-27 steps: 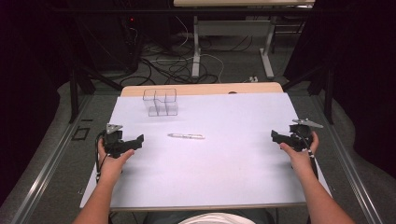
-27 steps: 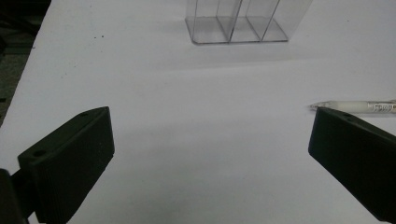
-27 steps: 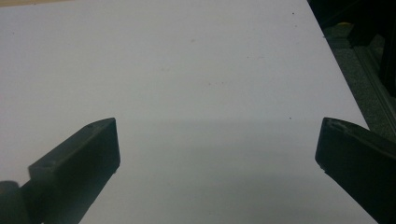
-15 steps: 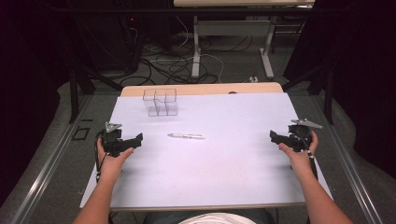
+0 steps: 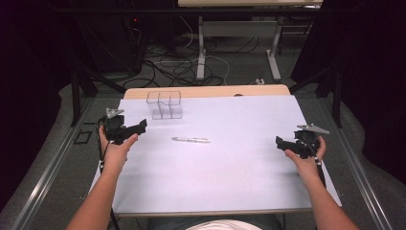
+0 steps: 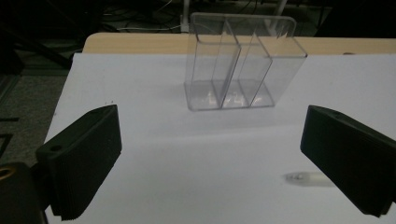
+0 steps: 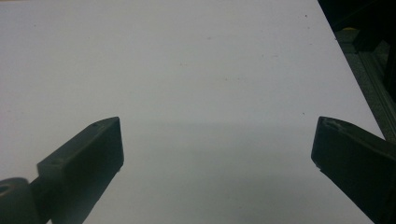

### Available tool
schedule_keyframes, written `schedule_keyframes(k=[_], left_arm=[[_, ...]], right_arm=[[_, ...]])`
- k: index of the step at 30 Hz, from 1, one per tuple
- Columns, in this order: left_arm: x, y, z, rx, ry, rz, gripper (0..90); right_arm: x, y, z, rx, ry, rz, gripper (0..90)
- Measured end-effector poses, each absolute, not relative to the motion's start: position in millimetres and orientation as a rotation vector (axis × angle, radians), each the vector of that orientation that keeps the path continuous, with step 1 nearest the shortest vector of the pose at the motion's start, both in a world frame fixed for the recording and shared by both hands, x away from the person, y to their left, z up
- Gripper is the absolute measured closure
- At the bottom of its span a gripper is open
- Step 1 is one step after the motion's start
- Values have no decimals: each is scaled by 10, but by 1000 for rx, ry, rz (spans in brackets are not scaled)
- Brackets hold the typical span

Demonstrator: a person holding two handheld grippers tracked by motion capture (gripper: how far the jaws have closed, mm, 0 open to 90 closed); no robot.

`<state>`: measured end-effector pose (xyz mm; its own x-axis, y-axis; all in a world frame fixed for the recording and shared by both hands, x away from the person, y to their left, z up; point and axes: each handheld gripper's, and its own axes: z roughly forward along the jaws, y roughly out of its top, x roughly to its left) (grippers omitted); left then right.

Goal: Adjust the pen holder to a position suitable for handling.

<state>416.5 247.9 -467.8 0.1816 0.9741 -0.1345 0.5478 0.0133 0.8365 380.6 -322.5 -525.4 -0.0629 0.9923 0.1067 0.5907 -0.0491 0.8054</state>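
Observation:
A white pen [image 5: 190, 140] lies flat in the middle of the white table sheet [image 5: 230, 167]. A clear plastic holder [image 5: 165, 104] with upright compartments stands at the far left of the sheet. My left gripper [image 5: 140, 127] hovers left of the pen and just in front of the holder, open and empty. In the left gripper view the holder [image 6: 238, 65] stands straight ahead between the wide jaws of the left gripper [image 6: 212, 140], and the pen's end [image 6: 303, 178] peeks out beside the right jaw. My right gripper [image 5: 279, 142] is open and empty at the sheet's right side; the right gripper [image 7: 215, 144] faces bare sheet.
The wooden table edge [image 5: 206, 91] runs behind the sheet. Cables and desk legs [image 5: 201, 57] lie on the floor beyond. The sheet's right edge [image 7: 348, 60] borders a metal rail and dark floor.
My left gripper has moved away from the person, closer to the clear holder. The right gripper has stayed almost in place, and the pen has not moved.

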Motion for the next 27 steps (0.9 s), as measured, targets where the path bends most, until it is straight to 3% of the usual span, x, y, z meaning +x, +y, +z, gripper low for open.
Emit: schedule_keyframes(k=[11, 27], left_arm=[[4494, 2370, -4304, 1610, 1490, 680, 142], [4972, 2169, -4133, 1670, 1487, 690, 205]], right_arm=[[3770, -3226, -5262, 1690, 1705, 987, 32], [3711, -3217, -5266, 1714, 1707, 1023, 60]])
